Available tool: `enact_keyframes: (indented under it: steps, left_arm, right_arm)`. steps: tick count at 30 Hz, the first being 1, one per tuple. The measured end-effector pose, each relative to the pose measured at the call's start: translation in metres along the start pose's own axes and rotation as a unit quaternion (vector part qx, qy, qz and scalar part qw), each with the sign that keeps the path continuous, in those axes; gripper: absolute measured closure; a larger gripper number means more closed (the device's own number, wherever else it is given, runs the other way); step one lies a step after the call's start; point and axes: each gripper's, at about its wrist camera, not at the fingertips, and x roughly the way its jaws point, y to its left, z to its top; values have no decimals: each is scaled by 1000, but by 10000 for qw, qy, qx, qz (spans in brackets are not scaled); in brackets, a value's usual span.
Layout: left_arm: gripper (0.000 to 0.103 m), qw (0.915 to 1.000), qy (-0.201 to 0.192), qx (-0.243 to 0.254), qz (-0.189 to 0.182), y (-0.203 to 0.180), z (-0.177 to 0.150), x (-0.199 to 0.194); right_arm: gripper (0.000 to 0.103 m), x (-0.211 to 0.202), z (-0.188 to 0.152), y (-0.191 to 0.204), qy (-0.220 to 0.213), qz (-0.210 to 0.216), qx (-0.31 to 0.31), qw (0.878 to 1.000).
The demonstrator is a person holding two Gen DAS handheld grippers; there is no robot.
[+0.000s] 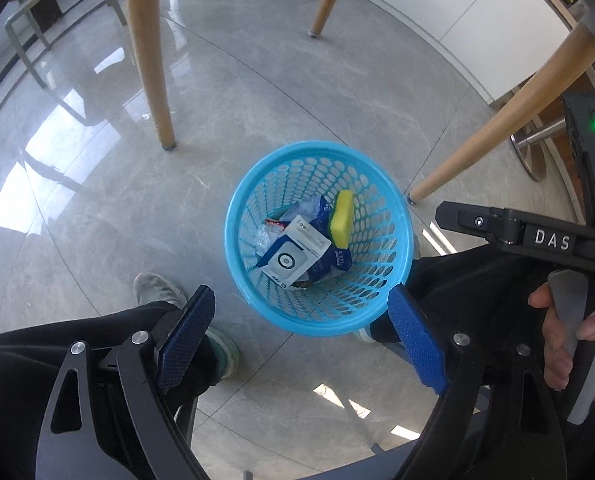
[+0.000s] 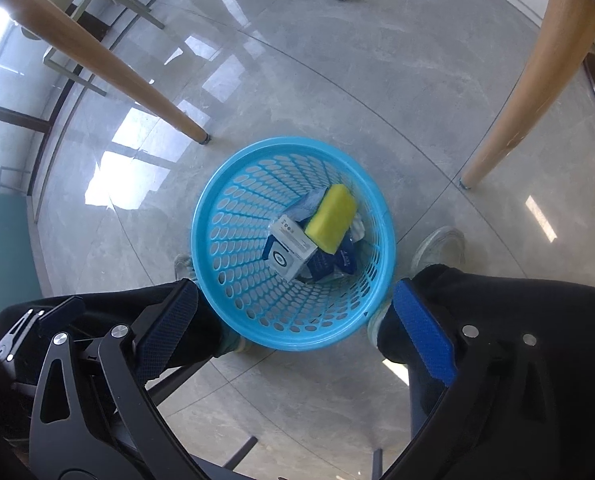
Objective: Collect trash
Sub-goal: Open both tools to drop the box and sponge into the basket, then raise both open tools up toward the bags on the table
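A light blue perforated basket (image 1: 253,184) (image 2: 233,196) stands on the grey floor below both grippers. Inside it lie a yellow sponge (image 1: 344,219) (image 2: 331,218), a white and blue carton (image 1: 295,254) (image 2: 291,254) and crumpled blue and clear wrappers (image 1: 309,210). My left gripper (image 1: 301,300) hangs open above the basket's near rim, nothing between its blue pads (image 1: 185,340). My right gripper (image 2: 297,300) is likewise open above the near rim, its pads (image 2: 423,332) bare. In the left wrist view the right gripper's black body (image 1: 537,236) shows at the right, held by a hand (image 1: 557,344).
Wooden table legs (image 1: 149,60) (image 2: 105,64) (image 2: 533,76) stand around the basket. A person's dark trouser legs (image 1: 97,336) (image 2: 497,304) and light shoes (image 1: 157,288) (image 2: 437,248) flank it on both sides. A metal chair frame (image 1: 29,48) stands at the far left.
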Motion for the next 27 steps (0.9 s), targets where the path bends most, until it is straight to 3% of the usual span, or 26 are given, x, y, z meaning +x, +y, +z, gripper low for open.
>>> enact_keyframes:
  steps: [6, 27]
  left_arm:
    - [16, 9997, -223, -81, 77, 6, -11, -27]
    - [9, 9894, -1332, 543, 205, -23, -50, -131]
  right_arm:
    - [9, -24, -13, 6, -173, -144, -175, 9996]
    - [9, -146, -90, 33, -1265, -342, -945, 9869]
